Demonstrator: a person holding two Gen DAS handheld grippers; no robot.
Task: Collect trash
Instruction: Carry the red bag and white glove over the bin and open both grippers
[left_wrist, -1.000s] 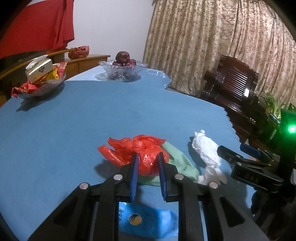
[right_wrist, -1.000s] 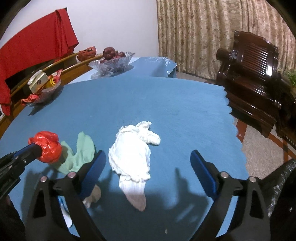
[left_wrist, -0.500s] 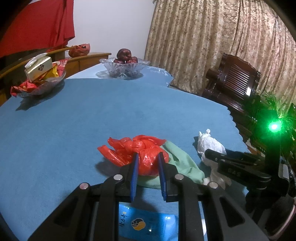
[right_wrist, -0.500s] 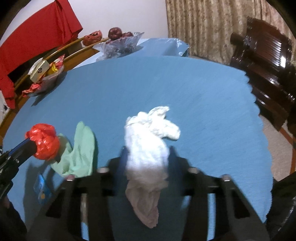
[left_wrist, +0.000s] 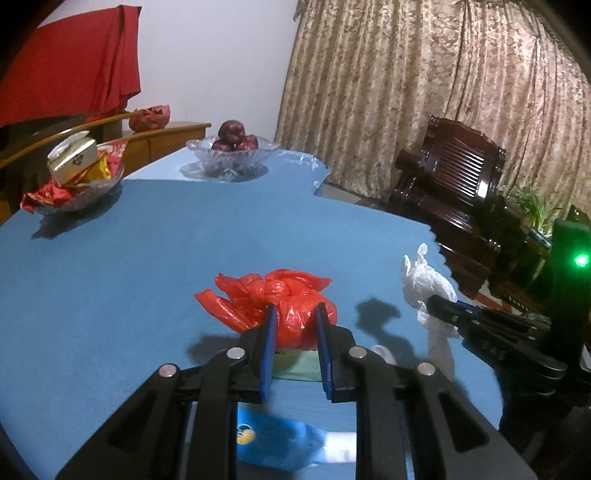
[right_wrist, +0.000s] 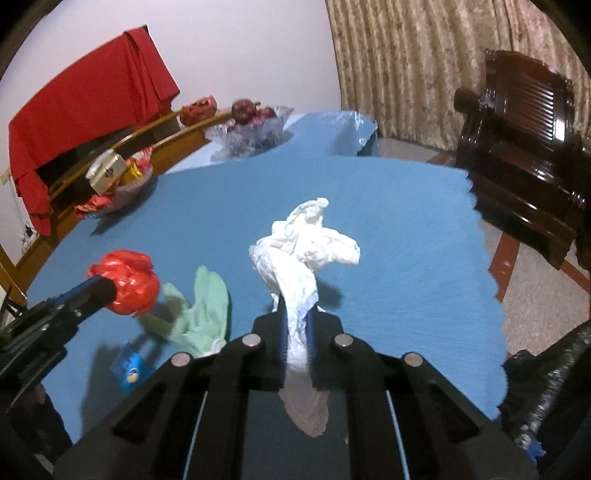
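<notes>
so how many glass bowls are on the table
2. A fruit bowl sits at the far end of the table, and a snack bowl with packets and a box sits at the far left edge. None seem hidden.

Two grippers are showing: the left gripper (left_wrist: 295, 312) and the right gripper (right_wrist: 295, 314). Four pieces of trash are showing: one red plastic bag (left_wrist: 291, 306), one white plastic bag (right_wrist: 295, 258), one pale green bag (right_wrist: 207, 310) and one blue wrapper (right_wrist: 130, 368). Two glass bowls are sitting on the one table (left_wrist: 129, 266): one fruit bowl (left_wrist: 231, 157) and one snack bowl (left_wrist: 74, 188). How many fruits are lying in the fruit bowl is hard to tell. One dark wooden armchair (right_wrist: 517, 140), one red cloth (right_wrist: 92, 96), one curtain (left_wrist: 424, 81) and one potted plant (left_wrist: 532, 206) are standing around.
</notes>
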